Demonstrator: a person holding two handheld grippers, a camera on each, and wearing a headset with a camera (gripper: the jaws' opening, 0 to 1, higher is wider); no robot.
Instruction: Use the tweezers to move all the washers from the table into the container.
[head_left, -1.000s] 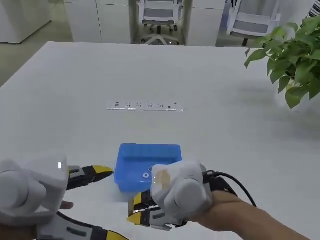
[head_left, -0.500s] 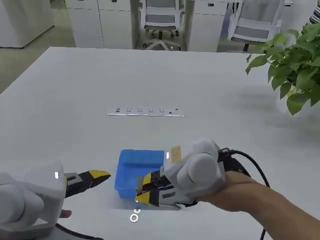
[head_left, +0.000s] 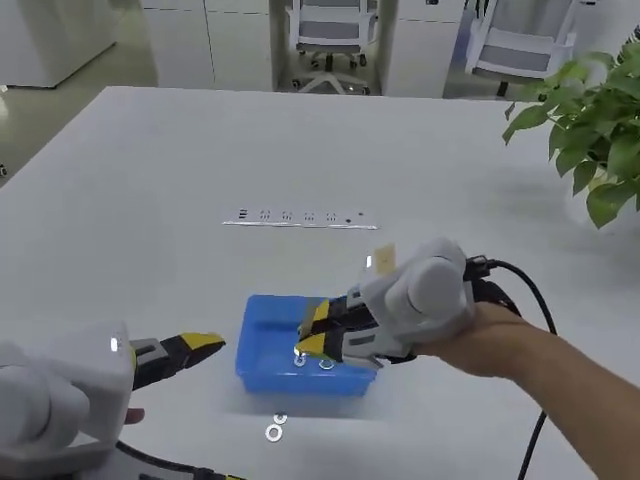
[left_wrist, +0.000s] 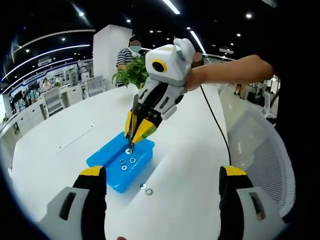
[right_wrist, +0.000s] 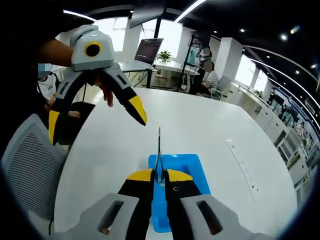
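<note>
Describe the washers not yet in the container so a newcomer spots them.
On the white table, find the blue container. Two small silver washers lie together on the bare tabletop beside its near wall, unlike the others, which sit inside it.

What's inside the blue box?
A few small washers lie on the floor of the blue box, and the tips of the tweezers dip in among them. The right gripper, shut on the tweezers, hides part of the box in the head view.

Bright even overhead light, soft shadows, fisheye-warped edges
</note>
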